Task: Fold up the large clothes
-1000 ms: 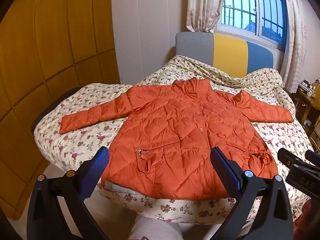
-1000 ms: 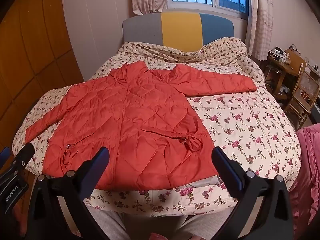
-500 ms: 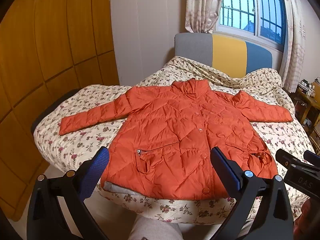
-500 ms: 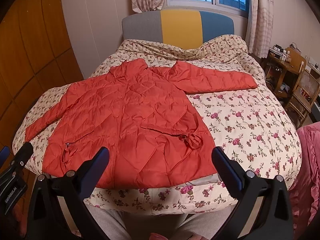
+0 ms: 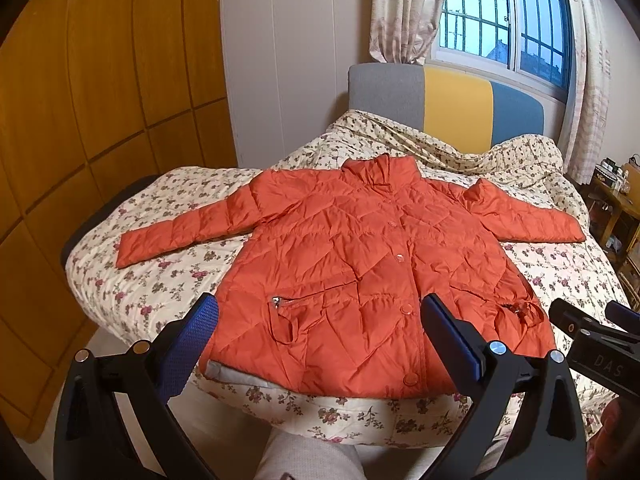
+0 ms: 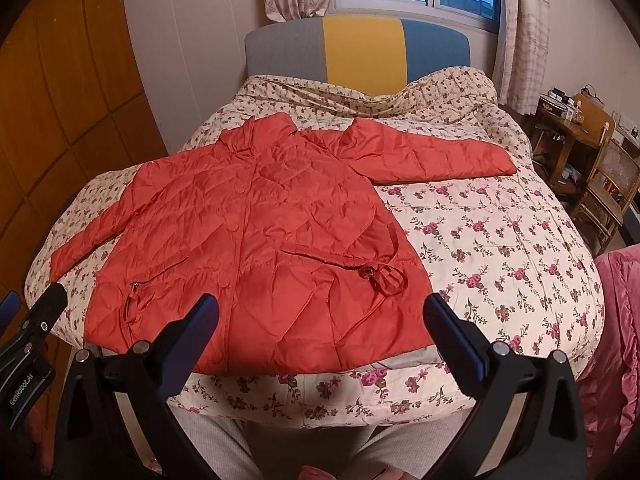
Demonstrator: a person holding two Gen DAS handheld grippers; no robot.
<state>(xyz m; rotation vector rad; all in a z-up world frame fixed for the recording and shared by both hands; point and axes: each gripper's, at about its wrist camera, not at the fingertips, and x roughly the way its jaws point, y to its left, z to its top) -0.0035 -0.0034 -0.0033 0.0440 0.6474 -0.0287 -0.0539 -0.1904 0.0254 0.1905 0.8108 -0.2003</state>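
Floral bedding covers the bed (image 5: 168,280), on which an orange jacket (image 5: 360,272) is spread flat, sleeves out. Both the left gripper (image 5: 320,340) and right gripper (image 6: 320,340) are held wide apart, short of the jacket's hem.

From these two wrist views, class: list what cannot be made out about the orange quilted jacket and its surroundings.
- Back of the orange quilted jacket: both views, it lies face-up on the floral bedspread.
- Items on the wooden side table: right wrist view, too small.
- Right gripper jaws: left wrist view, cut off by the edge.
- Floor beside the bed: hidden by both grippers' black frames.
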